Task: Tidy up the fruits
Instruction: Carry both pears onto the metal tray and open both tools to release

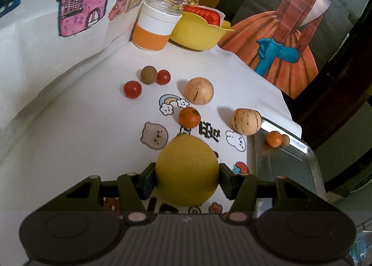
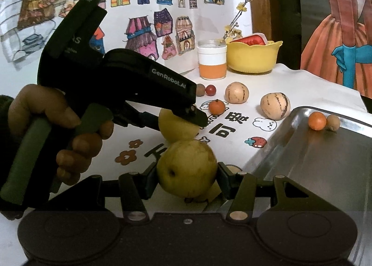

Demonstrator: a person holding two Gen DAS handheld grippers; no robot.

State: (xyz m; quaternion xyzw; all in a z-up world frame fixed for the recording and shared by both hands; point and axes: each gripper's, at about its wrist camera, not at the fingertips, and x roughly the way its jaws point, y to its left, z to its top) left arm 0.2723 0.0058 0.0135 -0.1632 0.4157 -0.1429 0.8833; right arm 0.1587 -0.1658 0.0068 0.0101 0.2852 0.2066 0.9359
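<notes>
Over the sticker-covered desk (image 1: 69,149), left gripper (image 1: 187,174) pinching a yellow lemon (image 1: 187,170), right gripper (image 2: 187,174) clamped on a green pear (image 2: 187,167), metal tray (image 2: 325,173) just beside, tiny orange (image 2: 317,121) already in it

We get two wrist fisheyes, both low over the white cartoon-printed tablecloth (image 1: 97,112), facing the far wall of house drawings (image 2: 148,26). Left wrist sits close and centred; right wrist sits back and to its right, catching the left device. Both share the orange-banded white jar (image 1: 156,24), yellow plastic bowl (image 2: 253,56) and steel tray (image 2: 325,161).
</notes>
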